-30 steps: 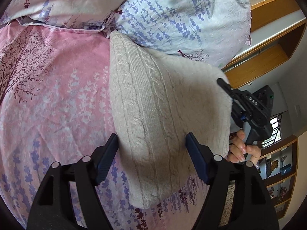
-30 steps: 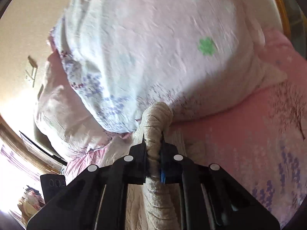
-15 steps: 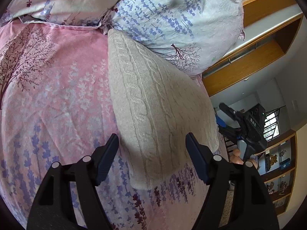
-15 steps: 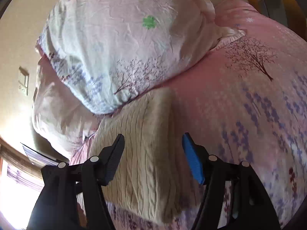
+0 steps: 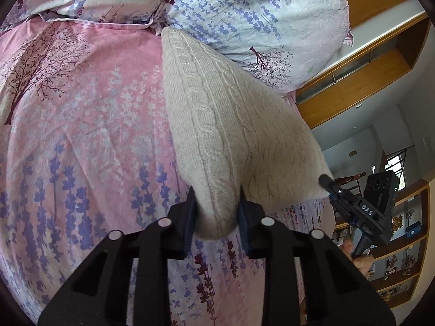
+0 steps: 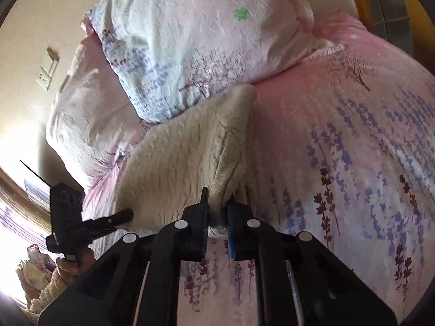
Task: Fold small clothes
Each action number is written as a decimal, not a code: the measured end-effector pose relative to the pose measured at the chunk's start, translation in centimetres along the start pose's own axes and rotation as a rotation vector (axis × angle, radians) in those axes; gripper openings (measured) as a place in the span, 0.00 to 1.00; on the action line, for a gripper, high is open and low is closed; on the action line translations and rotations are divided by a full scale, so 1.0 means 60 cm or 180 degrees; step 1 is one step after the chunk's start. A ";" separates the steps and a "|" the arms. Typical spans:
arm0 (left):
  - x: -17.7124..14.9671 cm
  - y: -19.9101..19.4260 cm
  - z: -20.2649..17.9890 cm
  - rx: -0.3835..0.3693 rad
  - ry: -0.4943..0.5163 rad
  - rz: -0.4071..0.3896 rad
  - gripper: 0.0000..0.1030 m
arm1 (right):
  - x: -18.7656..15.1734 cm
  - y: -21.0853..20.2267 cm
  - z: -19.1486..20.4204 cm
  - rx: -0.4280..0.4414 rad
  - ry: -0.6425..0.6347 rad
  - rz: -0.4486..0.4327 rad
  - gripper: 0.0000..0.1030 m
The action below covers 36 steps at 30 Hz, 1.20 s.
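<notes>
The cream knitted sweater (image 5: pixel 231 125) lies on the pink bedspread (image 5: pixel 81 135), its far end tucked against the pillow (image 5: pixel 258 19), its near edge gathered up between both sets of jaws. The left gripper (image 5: pixel 216 217) is clamped on the near corner, the knit bunched thick between its jaws. The right gripper (image 6: pixel 217 212) pinches the other near corner, jaws nearly together with a thin fold of cloth between them. In each view the other gripper shows off to the side, its tip at the sweater's edge.

This looks like the start of a fold: both near corners are taken. The next move likely calls for lifting both corners evenly and carrying them ahead of the jaws toward the pillow end, keeping the edge taut so the layers land square.
</notes>
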<state>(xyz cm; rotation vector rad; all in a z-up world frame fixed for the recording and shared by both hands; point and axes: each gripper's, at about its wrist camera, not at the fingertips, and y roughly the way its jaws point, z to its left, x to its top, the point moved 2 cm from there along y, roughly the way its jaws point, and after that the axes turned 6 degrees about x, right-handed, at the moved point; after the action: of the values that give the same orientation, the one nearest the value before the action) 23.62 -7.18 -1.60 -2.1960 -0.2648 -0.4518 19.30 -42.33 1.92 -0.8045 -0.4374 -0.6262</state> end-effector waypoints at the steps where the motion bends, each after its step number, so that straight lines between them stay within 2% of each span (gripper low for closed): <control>1: 0.000 -0.004 0.001 -0.0022 0.0003 -0.0016 0.20 | 0.005 -0.015 0.008 0.0044 -0.0050 -0.0104 0.10; 3: -0.002 -0.010 -0.001 -0.0014 0.0061 -0.0042 0.19 | 0.005 -0.027 0.017 -0.0027 -0.0175 -0.0122 0.10; 7: -0.014 -0.013 -0.003 0.0084 0.0181 -0.0068 0.17 | -0.025 0.001 -0.013 -0.0364 -0.0139 0.0133 0.10; 11: -0.029 -0.015 -0.012 0.0254 0.0367 -0.0113 0.17 | -0.041 0.012 -0.039 -0.0404 0.0007 0.0184 0.10; 15: -0.032 -0.010 -0.025 0.0447 0.0562 -0.0180 0.18 | -0.042 0.023 -0.040 -0.0568 -0.0068 0.0234 0.10; 19: -0.031 -0.020 -0.035 0.0540 0.0659 -0.0224 0.27 | -0.038 0.022 -0.039 -0.0553 -0.0054 0.0278 0.12; 20: -0.027 -0.024 -0.036 0.0547 0.0660 -0.0249 0.33 | -0.037 0.018 -0.038 -0.0519 -0.0027 0.0282 0.14; 21: -0.025 -0.035 -0.036 0.0547 0.0657 -0.0302 0.37 | -0.034 0.012 -0.038 -0.0483 0.0010 0.0274 0.24; 22: -0.021 -0.047 -0.035 0.0529 0.0653 -0.0373 0.47 | -0.029 0.007 -0.037 -0.0478 0.0042 0.0252 0.38; 23: -0.014 -0.057 -0.033 0.0521 0.0639 -0.0441 0.60 | -0.023 0.000 -0.038 -0.0471 0.0091 0.0203 0.46; 24: -0.007 -0.069 -0.031 0.0517 0.0618 -0.0505 0.65 | -0.015 -0.006 -0.040 -0.0435 0.0138 0.0145 0.60; 25: 0.001 -0.079 -0.029 0.0499 0.0585 -0.0556 0.73 | -0.006 -0.011 -0.041 -0.0385 0.0191 0.0092 0.69; 28: 0.030 -0.091 -0.019 0.0467 0.0425 -0.0600 0.87 | 0.027 -0.009 -0.047 -0.0226 0.0384 0.0044 0.72; 29: 0.041 -0.089 -0.016 0.0476 0.0368 -0.0601 0.87 | 0.039 -0.004 -0.048 -0.0187 0.0438 0.0051 0.74; 30: 0.052 -0.085 -0.013 0.0479 0.0321 -0.0587 0.87 | 0.054 0.007 -0.051 -0.0156 0.0495 0.0078 0.86; 31: 0.062 -0.078 -0.012 0.0499 0.0269 -0.0549 0.88 | 0.064 0.015 -0.052 -0.0146 0.0536 0.0093 0.88; 36: 0.104 -0.032 -0.017 0.0630 0.0177 -0.0355 0.92 | 0.105 0.079 -0.065 -0.0162 0.0703 0.0311 0.88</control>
<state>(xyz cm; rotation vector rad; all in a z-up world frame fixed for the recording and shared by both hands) 28.42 -6.63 2.90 -1.9792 -0.3867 -0.5247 27.59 -45.04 0.66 -0.7901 -0.1805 -0.6292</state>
